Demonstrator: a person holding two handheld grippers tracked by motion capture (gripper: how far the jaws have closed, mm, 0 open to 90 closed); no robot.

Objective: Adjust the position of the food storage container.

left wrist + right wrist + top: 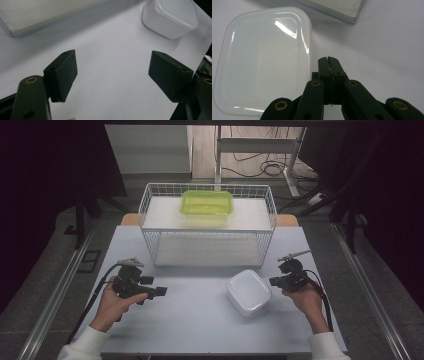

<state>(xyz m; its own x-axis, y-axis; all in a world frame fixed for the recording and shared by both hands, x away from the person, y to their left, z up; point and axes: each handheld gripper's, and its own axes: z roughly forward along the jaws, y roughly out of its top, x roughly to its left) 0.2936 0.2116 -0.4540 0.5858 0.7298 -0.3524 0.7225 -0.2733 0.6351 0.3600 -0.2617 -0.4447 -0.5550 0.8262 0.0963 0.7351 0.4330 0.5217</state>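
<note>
From above, my tabletop is evenly and softly lit, while the far corners of the room sink into near black. The picture is a little grainy and soft. The wire rack throws a faint shadow onto the surface in front of it. Along my left hand-held gripper the pads sit sharp, dark against pale lilac-white. Along my right hand-held gripper, bright glare streaks cross the white container's lid, and far edges blur.
</note>
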